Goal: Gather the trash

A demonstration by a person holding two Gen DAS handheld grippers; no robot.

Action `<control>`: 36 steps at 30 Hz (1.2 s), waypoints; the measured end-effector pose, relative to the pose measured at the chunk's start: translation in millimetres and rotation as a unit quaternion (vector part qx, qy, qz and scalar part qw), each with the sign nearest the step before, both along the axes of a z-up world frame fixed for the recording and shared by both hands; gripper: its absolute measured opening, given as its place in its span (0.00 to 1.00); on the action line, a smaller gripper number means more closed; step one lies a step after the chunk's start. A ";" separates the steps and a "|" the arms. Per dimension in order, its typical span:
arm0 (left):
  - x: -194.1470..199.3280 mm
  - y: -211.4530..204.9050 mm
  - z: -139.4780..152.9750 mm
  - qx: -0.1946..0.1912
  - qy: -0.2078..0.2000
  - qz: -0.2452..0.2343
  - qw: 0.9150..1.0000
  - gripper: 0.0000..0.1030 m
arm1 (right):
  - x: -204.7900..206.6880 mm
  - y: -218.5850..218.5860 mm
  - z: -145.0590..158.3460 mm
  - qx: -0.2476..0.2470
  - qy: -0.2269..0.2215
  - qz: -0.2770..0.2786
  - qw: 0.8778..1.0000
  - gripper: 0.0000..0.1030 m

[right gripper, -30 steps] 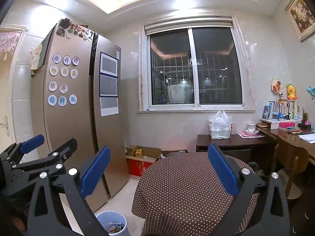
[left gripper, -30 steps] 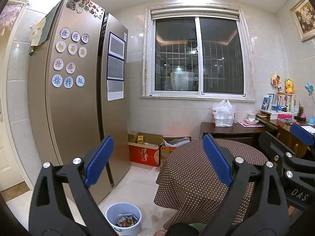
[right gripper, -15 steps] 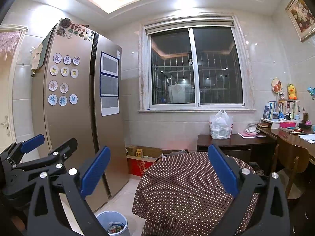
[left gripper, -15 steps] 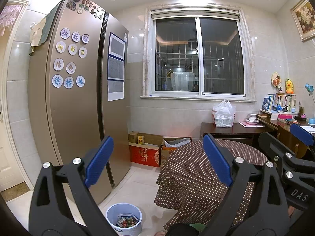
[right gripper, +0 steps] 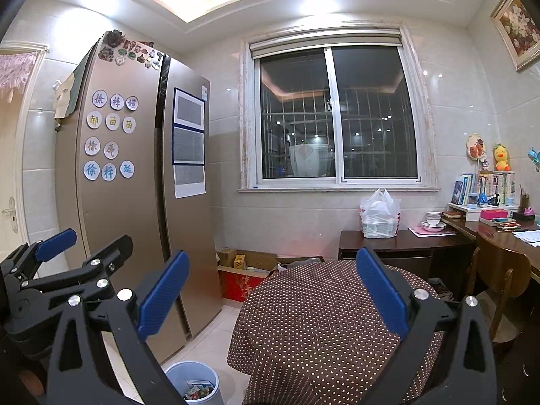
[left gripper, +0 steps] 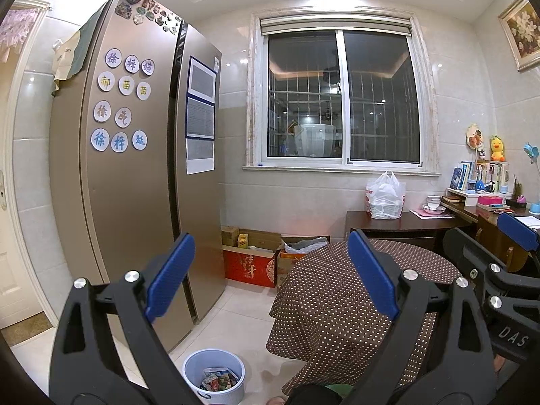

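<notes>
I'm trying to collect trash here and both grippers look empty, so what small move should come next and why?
Probably lower the left gripper toward the trash bin on the floor by the fridge. Both it and the right gripper are open and hold nothing, the dotted tablecloth shows no litter, and the wrappers in view already lie in that bin.

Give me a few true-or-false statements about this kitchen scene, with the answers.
1. Both grippers are open and hold nothing. True: left gripper, right gripper.
2. The bin on the floor is empty. False: wrappers lie in it.
3. A white plastic bag stands on the dark side table. True.
4. The round table has a plain white cloth. False: brown with white dots.
5. The fridge door stands open. False: it is shut.
</notes>
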State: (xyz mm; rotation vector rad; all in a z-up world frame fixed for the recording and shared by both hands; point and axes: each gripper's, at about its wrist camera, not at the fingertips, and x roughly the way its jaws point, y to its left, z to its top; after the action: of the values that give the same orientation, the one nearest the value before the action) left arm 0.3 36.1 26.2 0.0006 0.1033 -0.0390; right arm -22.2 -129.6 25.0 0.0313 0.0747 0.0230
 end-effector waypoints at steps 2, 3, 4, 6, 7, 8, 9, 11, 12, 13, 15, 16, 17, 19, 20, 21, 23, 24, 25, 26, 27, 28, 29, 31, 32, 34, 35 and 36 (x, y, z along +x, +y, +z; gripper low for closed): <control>-0.2 -1.0 0.1 0.000 0.000 0.001 1.000 0.88 | 0.4 0.0 -0.1 0.001 0.001 0.001 1.000 0.95; -0.2 -1.9 0.4 0.000 0.000 0.001 1.000 0.88 | 0.5 -1.6 -0.9 0.001 0.002 0.003 1.000 0.95; 0.1 -1.8 0.4 0.000 0.001 0.001 1.000 0.88 | 0.7 -1.8 -1.2 0.002 0.002 0.003 1.000 0.95; 0.0 -2.1 0.3 0.000 0.001 0.002 1.000 0.88 | 0.9 -3.9 -2.3 0.002 0.003 0.005 1.000 0.95; -0.2 -1.9 0.3 0.000 0.001 0.001 1.000 0.88 | 1.2 -5.0 -2.9 0.001 0.004 0.006 1.000 0.95; -0.3 -2.1 0.3 0.000 0.001 0.001 1.000 0.88 | 1.1 -4.5 -3.1 0.001 0.004 0.006 1.000 0.95; -0.8 -3.5 0.3 0.000 0.001 0.001 1.000 0.88 | 1.0 -4.2 -3.2 0.002 0.004 0.006 1.000 0.95; -0.8 -4.1 0.3 0.000 0.001 0.002 1.000 0.88 | 1.3 -4.1 -3.2 0.002 0.004 0.006 1.000 0.95; -0.8 -4.2 0.3 0.000 0.001 0.002 1.000 0.88 | 1.3 -5.0 -2.8 0.002 0.004 0.007 1.000 0.95; -0.8 -4.2 0.3 0.000 0.001 0.002 1.000 0.88 | 1.3 -4.2 -3.2 0.002 0.005 0.007 1.000 0.95; -1.4 -4.7 -0.2 0.000 0.001 0.002 1.000 0.88 | 1.4 -5.3 -4.6 0.003 0.006 0.009 1.000 0.95; -1.2 -4.2 -0.6 0.000 0.002 0.002 1.000 0.88 | 0.9 -5.2 -5.3 0.003 0.006 0.009 1.000 0.95; -1.4 -4.3 -0.6 0.000 0.002 0.002 1.000 0.88 | 0.9 -4.9 -5.3 0.003 0.006 0.009 1.000 0.95; -1.2 -4.6 -0.6 0.000 0.002 0.002 1.000 0.88 | 0.7 -4.3 -5.7 0.003 0.007 0.009 1.000 0.95; -1.2 -4.4 -0.6 0.000 0.002 0.002 1.000 0.88 | 1.0 -4.7 -5.4 0.003 0.007 0.009 1.000 0.95; -1.4 -4.5 -0.7 0.000 0.002 0.002 1.000 0.88 | 0.9 -4.5 -5.7 0.004 0.007 0.009 1.000 0.95; -1.4 -4.8 -0.5 0.000 0.002 0.002 1.000 0.88 | 1.2 -5.5 -6.9 0.005 0.009 0.011 1.000 0.95; -1.6 -4.9 -0.5 0.000 0.002 0.002 1.000 0.88 | 1.3 -5.4 -6.9 0.005 0.009 0.010 1.000 0.95; -1.5 -5.0 -0.4 0.000 0.002 0.002 1.000 0.88 | 1.3 -5.1 -6.8 0.004 0.008 0.010 1.000 0.95; -1.3 -4.8 -0.4 0.000 0.002 0.002 1.000 0.88 | 1.1 -4.8 -6.9 0.005 0.009 0.010 1.000 0.95; -1.3 -4.8 -0.3 0.000 0.002 0.002 1.000 0.88 | 0.9 -4.5 -7.1 0.005 0.009 0.011 1.000 0.95; -1.3 -4.9 -0.3 0.000 0.002 0.002 1.000 0.88 | 0.7 -4.2 -7.3 0.004 0.009 0.011 1.000 0.95; -1.4 -5.1 -0.3 0.000 0.002 0.003 1.000 0.88 | 0.7 -3.9 -7.2 0.004 0.009 0.011 1.000 0.95; -1.5 -5.1 -0.3 0.000 0.002 0.002 1.000 0.88 | 0.9 -3.3 -7.2 0.004 0.009 0.011 1.000 0.95; -1.4 -5.2 -0.2 0.000 0.002 0.003 1.000 0.88 | 1.4 -3.0 -7.6 0.005 0.009 0.011 1.000 0.95; -1.4 -5.2 -0.2 0.000 0.002 0.003 1.000 0.88 | 1.6 -2.1 -8.2 0.005 0.010 0.012 1.000 0.95; -1.5 -5.1 -0.1 0.000 0.002 0.003 1.000 0.88 | 2.3 -3.1 -8.0 0.005 0.010 0.013 1.000 0.95; -1.4 -5.2 0.0 0.000 0.002 0.003 1.000 0.88 | 2.7 -4.1 -8.1 0.005 0.011 0.014 1.000 0.95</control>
State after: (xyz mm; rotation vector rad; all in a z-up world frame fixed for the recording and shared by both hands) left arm -1.1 30.9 26.2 0.0000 0.1071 -0.0339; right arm -19.4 -133.8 16.9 0.0409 0.0966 0.0516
